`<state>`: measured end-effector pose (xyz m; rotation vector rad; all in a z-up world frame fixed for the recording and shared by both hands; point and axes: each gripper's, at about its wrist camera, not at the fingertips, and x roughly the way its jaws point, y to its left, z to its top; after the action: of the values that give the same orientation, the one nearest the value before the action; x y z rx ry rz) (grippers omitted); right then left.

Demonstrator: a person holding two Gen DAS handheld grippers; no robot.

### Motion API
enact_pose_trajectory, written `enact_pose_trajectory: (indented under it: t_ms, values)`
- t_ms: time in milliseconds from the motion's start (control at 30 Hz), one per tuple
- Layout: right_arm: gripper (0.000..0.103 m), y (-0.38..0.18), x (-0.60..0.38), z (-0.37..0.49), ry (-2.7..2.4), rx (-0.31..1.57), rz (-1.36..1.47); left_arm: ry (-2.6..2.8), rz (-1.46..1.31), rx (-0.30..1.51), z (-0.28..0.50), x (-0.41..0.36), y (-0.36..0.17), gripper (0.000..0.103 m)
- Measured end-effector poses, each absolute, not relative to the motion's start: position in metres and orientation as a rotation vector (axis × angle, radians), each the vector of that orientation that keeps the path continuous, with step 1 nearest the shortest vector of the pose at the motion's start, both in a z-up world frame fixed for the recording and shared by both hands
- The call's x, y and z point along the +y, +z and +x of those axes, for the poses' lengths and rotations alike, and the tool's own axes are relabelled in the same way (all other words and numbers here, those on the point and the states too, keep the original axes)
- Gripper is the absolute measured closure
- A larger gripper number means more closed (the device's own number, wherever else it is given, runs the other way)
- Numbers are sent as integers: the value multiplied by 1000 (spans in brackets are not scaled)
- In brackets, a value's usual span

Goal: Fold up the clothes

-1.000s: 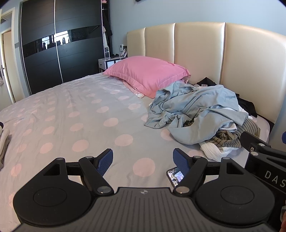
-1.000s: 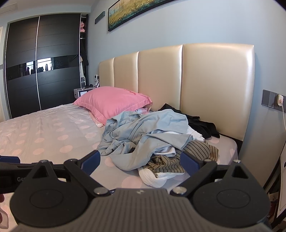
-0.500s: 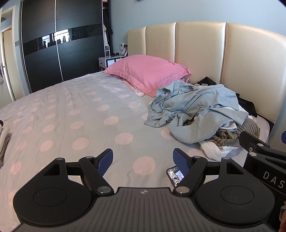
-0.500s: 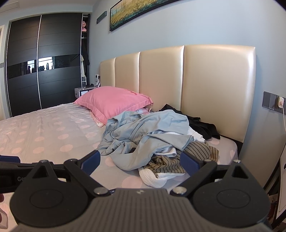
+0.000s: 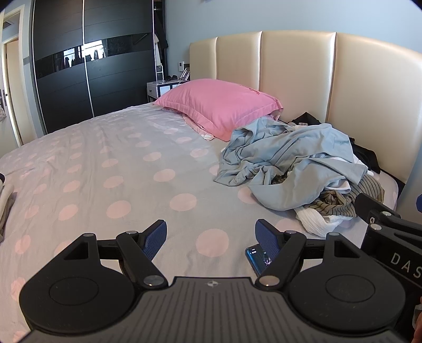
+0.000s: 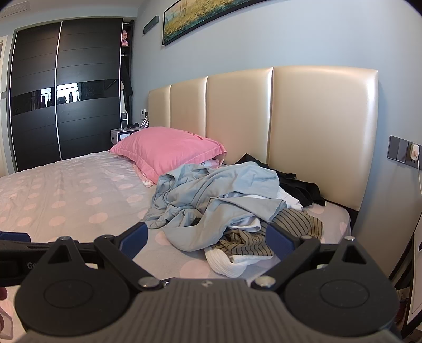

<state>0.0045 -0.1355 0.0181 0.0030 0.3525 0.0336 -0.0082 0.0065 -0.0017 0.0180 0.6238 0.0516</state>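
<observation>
Left gripper (image 5: 211,238): jaws spread wide, nothing between the blue pads (image 5: 155,238), held low over the polka-dot bedsheet (image 5: 105,163). A phone (image 5: 257,260) lies on the sheet just beside and partly behind its right finger, screen lit. The right gripper's black body shows at the right edge of the left wrist view.

Right gripper (image 6: 207,238): jaws likewise wide apart and empty, held above the near side of the clothes pile (image 6: 226,205), not touching it in either view.

The clothes pile lies unfolded on the right part of the bed, near the cream headboard (image 6: 316,126). On top is a crumpled light blue garment (image 6: 211,192). Beneath it, towards the bed edge, lie a striped olive garment (image 6: 290,224) and a white ribbed garment (image 6: 224,263). A black garment (image 6: 298,187) lies behind the pile, against the headboard.

A pink pillow (image 6: 168,150) rests at the head of the bed, its near corner touching or overlapped by the blue garment. Folded fabric (image 5: 5,200) shows at the far left edge of the left wrist view; its kind cannot be told.

A dark sliding wardrobe (image 6: 66,95) stands beyond the bed, and a framed picture (image 6: 211,15) hangs above the headboard.
</observation>
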Motion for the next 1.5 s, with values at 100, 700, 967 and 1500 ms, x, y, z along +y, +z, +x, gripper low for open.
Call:
enact_pose_trajectory:
  t_ms: [100,700,967,1500]
  values:
    - [6,18,-135,5,34,354,2,52,16,627,-8,7,-2,30]
    - [8,19,-135,27,201,474,48,86,0,675,2,24,-13,30]
    - [8,32,-128,105,346,594,-102,171,-19,759,16,80,-24,30]
    - [21,-14,-120,312,262,582,-483,422,-54,939,26,204,-75,31]
